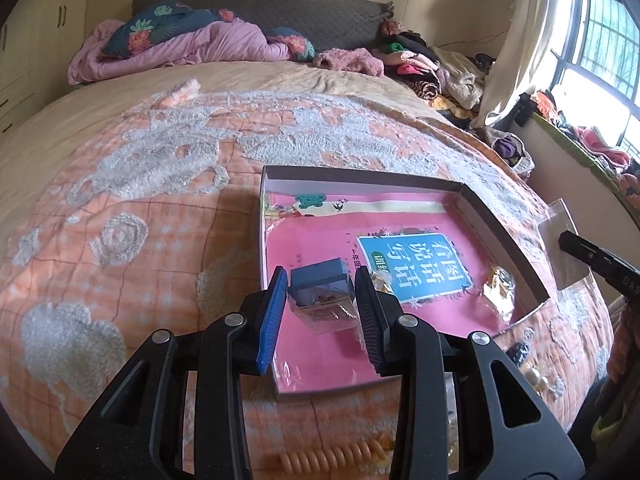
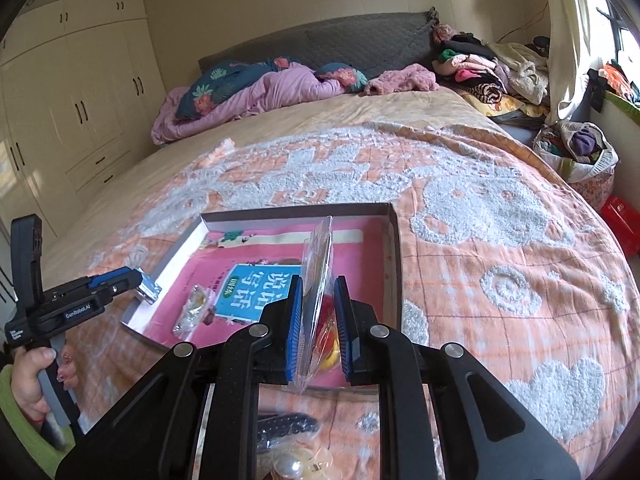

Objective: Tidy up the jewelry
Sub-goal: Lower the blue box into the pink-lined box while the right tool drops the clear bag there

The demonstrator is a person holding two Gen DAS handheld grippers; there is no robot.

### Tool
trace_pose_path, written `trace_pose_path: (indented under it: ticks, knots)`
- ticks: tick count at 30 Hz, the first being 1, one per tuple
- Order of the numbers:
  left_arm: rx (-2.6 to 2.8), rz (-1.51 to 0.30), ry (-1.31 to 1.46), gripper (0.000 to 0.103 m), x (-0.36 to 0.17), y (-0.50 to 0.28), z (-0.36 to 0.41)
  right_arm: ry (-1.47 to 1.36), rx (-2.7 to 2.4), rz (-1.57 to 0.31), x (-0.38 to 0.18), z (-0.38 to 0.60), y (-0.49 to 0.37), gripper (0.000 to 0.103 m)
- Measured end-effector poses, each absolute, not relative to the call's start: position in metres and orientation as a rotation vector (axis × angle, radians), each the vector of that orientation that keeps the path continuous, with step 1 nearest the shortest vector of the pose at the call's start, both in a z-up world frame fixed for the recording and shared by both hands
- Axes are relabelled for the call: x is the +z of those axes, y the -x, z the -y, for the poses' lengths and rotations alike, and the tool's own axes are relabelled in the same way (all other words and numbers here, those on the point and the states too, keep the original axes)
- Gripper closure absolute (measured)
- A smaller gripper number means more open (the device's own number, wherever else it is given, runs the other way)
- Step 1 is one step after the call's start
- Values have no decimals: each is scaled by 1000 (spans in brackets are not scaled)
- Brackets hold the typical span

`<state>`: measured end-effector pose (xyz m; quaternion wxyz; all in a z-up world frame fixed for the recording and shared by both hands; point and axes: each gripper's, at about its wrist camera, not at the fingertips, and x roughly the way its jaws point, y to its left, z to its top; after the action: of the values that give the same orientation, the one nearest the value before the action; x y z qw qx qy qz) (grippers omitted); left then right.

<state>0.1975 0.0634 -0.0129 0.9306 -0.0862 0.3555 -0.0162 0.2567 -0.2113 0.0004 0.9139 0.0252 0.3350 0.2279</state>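
Spread over the bed, the orange quilt [image 2: 500, 240] carries an open shallow box [image 1: 500, 216], over which the left gripper [image 1: 322, 312] clamps a small blue-lidded jewelry case [image 1: 320, 292] and the right gripper [image 2: 318, 320] pinches a clear packet [image 2: 318, 264], both seemingly poised for sorting inside.

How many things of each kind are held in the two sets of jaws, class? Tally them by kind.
Small clear box, blue-lined: 1
Flat clear packet: 1
Total: 2
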Motion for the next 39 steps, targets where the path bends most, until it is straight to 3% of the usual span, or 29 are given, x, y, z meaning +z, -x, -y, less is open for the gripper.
trace_pose_path:
  ticks: [19, 23, 31, 39]
  knots:
    - [-38, -752, 171, 76, -24, -213, -60, -53, 397, -765, -33, 210, -297, 85]
    - [-40, -749, 178, 68, -24, -213, -60, -72, 396, -775, -37, 215, -298, 84]
    - [-27, -725, 181, 56, -17, -204, -63, -117, 411, -752, -26, 223, -283, 54]
    - [-35, -687, 193, 33, -2, -187, -59, -173, 431, -718, -11, 232, -264, 33]
